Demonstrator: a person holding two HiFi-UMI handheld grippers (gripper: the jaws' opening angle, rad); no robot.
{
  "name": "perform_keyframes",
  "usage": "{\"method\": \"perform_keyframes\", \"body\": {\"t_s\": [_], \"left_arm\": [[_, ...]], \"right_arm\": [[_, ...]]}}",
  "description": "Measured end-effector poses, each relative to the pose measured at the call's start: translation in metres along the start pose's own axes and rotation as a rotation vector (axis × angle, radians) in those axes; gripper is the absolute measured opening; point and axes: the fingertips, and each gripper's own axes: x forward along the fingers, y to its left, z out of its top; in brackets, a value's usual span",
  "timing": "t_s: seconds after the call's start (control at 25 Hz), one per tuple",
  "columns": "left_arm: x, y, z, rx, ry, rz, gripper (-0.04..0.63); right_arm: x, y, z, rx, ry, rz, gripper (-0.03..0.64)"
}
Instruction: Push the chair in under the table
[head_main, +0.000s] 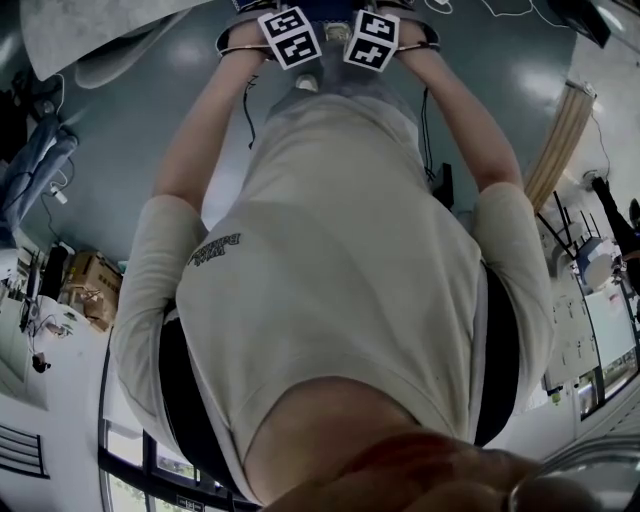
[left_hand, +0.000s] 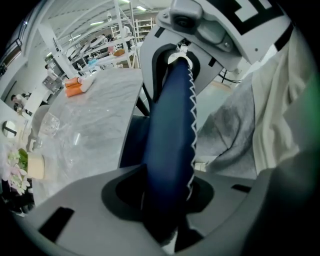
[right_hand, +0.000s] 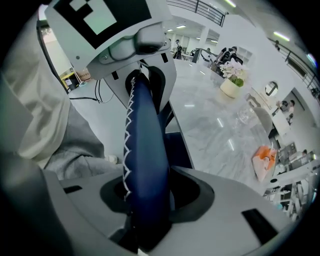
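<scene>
Both jaw pairs stood spread slack, not pinching, as the left gripper (right_hand: 142, 82) and the right gripper (left_hand: 177, 62) straddled the blue chair back (left_hand: 170, 140) just beside the table (left_hand: 95, 115), probably since it already looked pushed under.

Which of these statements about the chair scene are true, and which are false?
1. The chair back is blue with white zigzag stitching. True.
2. It stands between the jaws of both the left gripper and the right gripper. True.
3. The table has a dark wooden top. False: the top is pale and marble-patterned.
4. The flowers lie on the floor. False: they stand in a pot on the table.
5. An orange thing lies on the table. True.
</scene>
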Motion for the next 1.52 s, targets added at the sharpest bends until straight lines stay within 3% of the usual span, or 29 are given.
{"method": "perform_keyframes", "body": {"t_s": [0.44, 0.64, 0.72, 0.96, 1.2, 1.32, 1.52], "left_arm": [[-0.048, -0.008, 0.002, -0.057, -0.031, 0.019, 0.135], [-0.092, 0.0, 0.029, -0.197, -0.225, 0.018, 0.133], [-0.108, 0.011, 0.035, -0.24, -0.282, 0.058, 0.133], [-0.137, 0.031, 0.044, -0.22, -0.298, 0.189, 0.133], [-0.185, 0.046, 0.068, -0.314, -0.473, 0.278, 0.132], [-0.209, 0.046, 0.077, -0.285, -0.512, 0.305, 0.133], [-0.244, 0.047, 0.088, -0.232, -0.561, 0.359, 0.132]], "right_arm": [[-0.042, 0.007, 0.003, 0.048, -0.082, 0.103, 0.167], [-0.076, -0.001, 0.012, 0.174, -0.182, 0.163, 0.155], [-0.092, -0.011, 0.018, 0.204, -0.225, 0.147, 0.153], [-0.125, -0.045, 0.028, 0.224, -0.305, 0.034, 0.15], [-0.156, -0.059, 0.032, 0.286, -0.355, -0.05, 0.141], [-0.171, -0.063, 0.033, 0.303, -0.372, -0.096, 0.141], [-0.21, -0.082, 0.045, 0.524, -0.548, -0.12, 0.082]]}}
